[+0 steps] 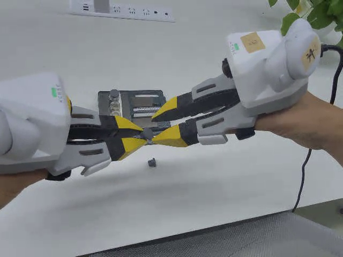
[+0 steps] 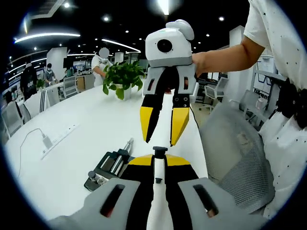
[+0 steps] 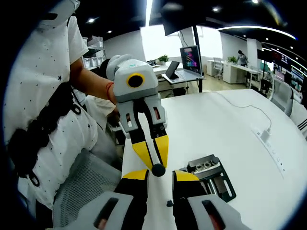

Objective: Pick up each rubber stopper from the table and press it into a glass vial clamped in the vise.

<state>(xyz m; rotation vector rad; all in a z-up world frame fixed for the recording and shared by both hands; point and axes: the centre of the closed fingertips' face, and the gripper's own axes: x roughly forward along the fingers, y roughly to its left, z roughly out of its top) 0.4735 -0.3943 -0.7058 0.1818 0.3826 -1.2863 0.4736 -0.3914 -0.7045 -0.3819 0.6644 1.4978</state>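
Observation:
My left gripper [image 1: 141, 135] is shut on a small dark rubber stopper [image 1: 146, 133], held in the air above the table; the stopper [image 2: 159, 152] pokes out past the yellow tips. My right gripper [image 1: 156, 128] faces it tip to tip and stands open, its jaws either side of the stopper [image 3: 158, 169] without closing on it. A second stopper [image 1: 152, 162] lies on the white table below the tips. Behind the grippers sits the grey vise [image 1: 134, 101] holding a capped glass vial [image 1: 114, 99].
A white power strip [image 1: 122, 9] lies at the table's far edge and a potted plant [image 1: 311, 13] stands at the back right. A black cable [image 1: 304, 176] hangs over the right side. A mesh chair back [image 1: 252, 238] is near the front edge.

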